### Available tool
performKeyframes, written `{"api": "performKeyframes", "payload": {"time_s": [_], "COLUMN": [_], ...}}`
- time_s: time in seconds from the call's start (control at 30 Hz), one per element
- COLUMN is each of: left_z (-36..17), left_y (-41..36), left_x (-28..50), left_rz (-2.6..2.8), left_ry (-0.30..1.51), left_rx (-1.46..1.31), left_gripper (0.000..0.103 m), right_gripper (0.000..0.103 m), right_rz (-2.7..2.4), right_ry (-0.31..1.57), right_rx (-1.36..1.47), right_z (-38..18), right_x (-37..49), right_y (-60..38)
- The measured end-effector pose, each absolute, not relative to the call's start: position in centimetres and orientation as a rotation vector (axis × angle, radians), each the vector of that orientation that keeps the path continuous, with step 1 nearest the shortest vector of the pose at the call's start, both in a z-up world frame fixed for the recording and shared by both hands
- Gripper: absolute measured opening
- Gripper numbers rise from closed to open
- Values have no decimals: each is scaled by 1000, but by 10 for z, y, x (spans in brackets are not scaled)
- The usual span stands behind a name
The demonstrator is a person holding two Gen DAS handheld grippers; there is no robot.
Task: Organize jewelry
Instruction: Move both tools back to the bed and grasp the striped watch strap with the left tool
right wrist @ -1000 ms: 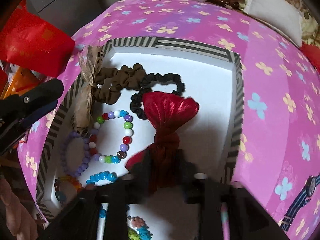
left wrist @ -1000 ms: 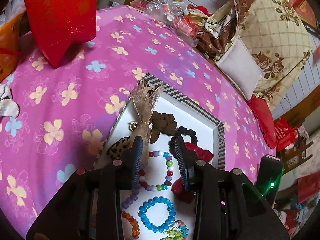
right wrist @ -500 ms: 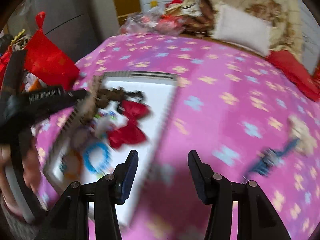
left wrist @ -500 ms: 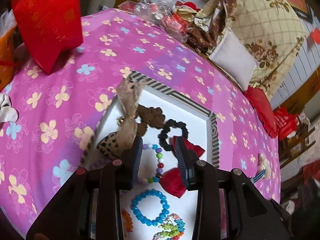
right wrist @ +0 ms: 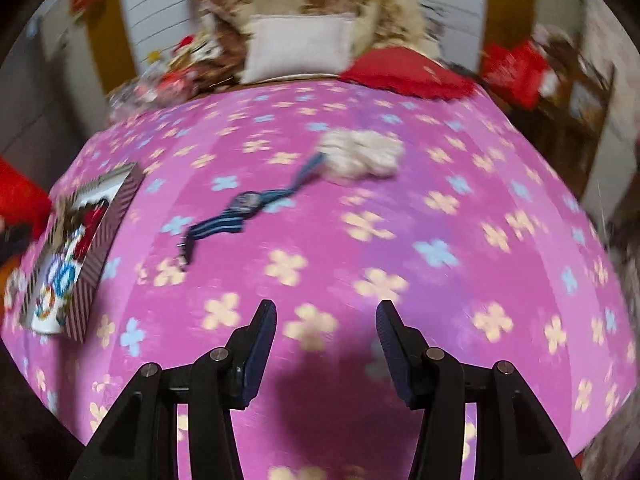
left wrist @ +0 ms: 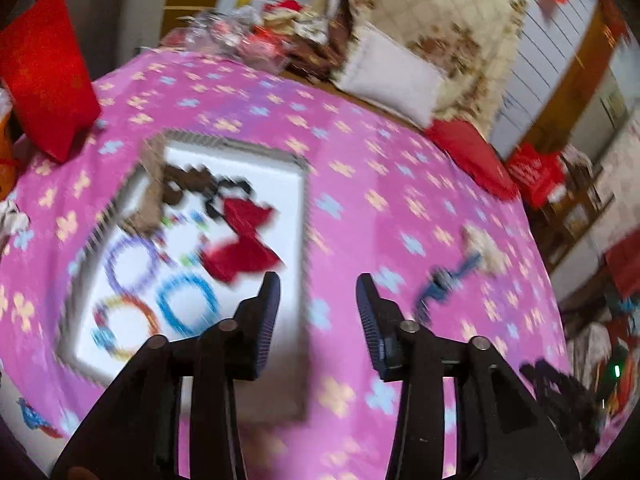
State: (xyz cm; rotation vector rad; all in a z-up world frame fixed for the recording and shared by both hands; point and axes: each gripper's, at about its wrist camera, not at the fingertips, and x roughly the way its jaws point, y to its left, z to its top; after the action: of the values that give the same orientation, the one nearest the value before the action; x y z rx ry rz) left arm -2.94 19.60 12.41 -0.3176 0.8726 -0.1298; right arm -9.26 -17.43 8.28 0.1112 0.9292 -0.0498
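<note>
A white tray with a striped rim (left wrist: 236,146) lies on the pink flowered cloth and holds a red bow (left wrist: 244,240), dark scrunchies (left wrist: 200,184) and several bead bracelets (left wrist: 186,304). The tray shows far left in the right wrist view (right wrist: 98,248). A blue striped watch (right wrist: 236,212) and a cream fluffy scrunchie (right wrist: 360,154) lie on the cloth beyond my right gripper (right wrist: 326,320), which is open and empty. They also show in the left wrist view: the watch (left wrist: 444,280) and the scrunchie (left wrist: 486,246). My left gripper (left wrist: 318,292) is open and empty above the tray's right edge.
A red bag (left wrist: 44,76) stands at the back left. Cushions (right wrist: 300,48) and a red pillow (right wrist: 404,72) line the far edge with bagged clutter (left wrist: 248,40). A dark item (left wrist: 560,392) lies at the near right. Both views are motion-blurred.
My right gripper let go of the red bow, opened and swung right toward the watch. My left gripper opened wider, pulled back and turned right.
</note>
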Motion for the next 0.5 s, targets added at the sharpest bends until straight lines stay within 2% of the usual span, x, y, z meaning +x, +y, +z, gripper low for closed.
{"api": "performKeyframes", "payload": {"time_s": [0.27, 0.5], "left_z": [119, 79], "left_y": [105, 32], "left_x": [-31, 28], "left_rz": [-200, -226], "left_ry": [968, 1037], "left_rx": [-166, -26], "left_gripper": [43, 43], "right_gripper": [50, 50], "right_rz": [-5, 22], "right_ry": [911, 905], "right_rx": [242, 267], "right_z": [50, 29], "right_x": [-110, -116], "right_y": [-222, -243]}}
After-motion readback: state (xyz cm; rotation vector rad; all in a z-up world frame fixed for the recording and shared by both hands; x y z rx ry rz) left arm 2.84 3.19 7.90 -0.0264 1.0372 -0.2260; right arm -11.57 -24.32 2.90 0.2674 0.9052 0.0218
